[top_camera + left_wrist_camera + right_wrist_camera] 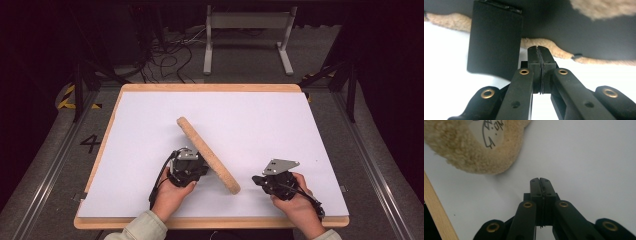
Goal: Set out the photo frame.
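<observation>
Flanking the fleecy insole (pixel 208 155) on the tabletop (pixel 260 120), we keep both grippers' fingers (pixel 539 53) pressed together, ready to nudge.

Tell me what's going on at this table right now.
A person holds a gripper in each hand over a white table. A long fleecy tan item lies diagonally between them. The left gripper, jaws shut and empty, sits right beside its dark underside. The right gripper, also shut and empty, is near its lower end without touching it.
</observation>
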The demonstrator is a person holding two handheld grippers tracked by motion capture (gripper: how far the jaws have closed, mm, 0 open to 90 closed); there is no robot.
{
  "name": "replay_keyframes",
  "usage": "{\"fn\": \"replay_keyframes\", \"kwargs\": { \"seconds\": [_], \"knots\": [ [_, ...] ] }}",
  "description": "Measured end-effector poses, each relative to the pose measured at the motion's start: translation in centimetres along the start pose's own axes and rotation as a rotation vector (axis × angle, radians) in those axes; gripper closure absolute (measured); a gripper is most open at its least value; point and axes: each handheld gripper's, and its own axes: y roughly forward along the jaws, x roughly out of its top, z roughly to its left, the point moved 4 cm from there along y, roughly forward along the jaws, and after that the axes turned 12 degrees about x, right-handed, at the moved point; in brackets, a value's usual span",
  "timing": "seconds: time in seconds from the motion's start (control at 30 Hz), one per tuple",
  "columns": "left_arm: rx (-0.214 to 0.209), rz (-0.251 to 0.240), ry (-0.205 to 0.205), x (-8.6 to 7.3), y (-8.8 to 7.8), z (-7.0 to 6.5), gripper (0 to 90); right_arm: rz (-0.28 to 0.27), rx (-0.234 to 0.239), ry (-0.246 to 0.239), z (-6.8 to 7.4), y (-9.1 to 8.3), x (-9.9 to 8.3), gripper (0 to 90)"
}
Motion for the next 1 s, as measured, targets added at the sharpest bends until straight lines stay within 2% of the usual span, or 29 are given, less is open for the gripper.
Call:
{"fn": "replay_keyframes", "kwargs": {
  "seconds": [0.13,0.2,0.3,0.4,0.53,0.7,0.9,1.0],
  "knots": [
    [0.008,0.001,0.023,-0.7,-1.0,0.3,88.6,0.007,0.027,-0.024,0.7,1.1,0.6,90.0],
    [-0.005,0.003,0.037,-1.0,-1.5,0.3,87.8,0.009,0.044,-0.042,1.2,1.7,0.9,90.0],
    [0.006,0.005,0.070,-1.5,-2.4,0.1,87.5,0.008,0.066,-0.069,2.0,2.4,1.4,90.0],
    [0.005,0.006,0.070,-1.9,-3.1,0.2,86.7,0.017,0.080,-0.095,2.6,2.7,1.7,90.0],
    [0.001,0.005,0.050,-2.4,-3.8,0.7,85.9,0.020,0.108,-0.102,3.2,2.9,1.9,90.0],
    [0.034,-0.018,0.014,-3.2,-5.4,2.1,84.6,0.032,0.156,-0.139,4.9,3.7,2.5,90.0],
    [0.059,-0.026,-0.020,-4.0,-6.5,3.3,84.3,0.038,0.197,-0.169,6.2,4.5,3.0,90.0],
    [0.076,-0.035,-0.055,-4.5,-7.1,4.1,84.1,0.037,0.234,-0.179,6.9,5.2,3.5,90.0]
  ]
}}
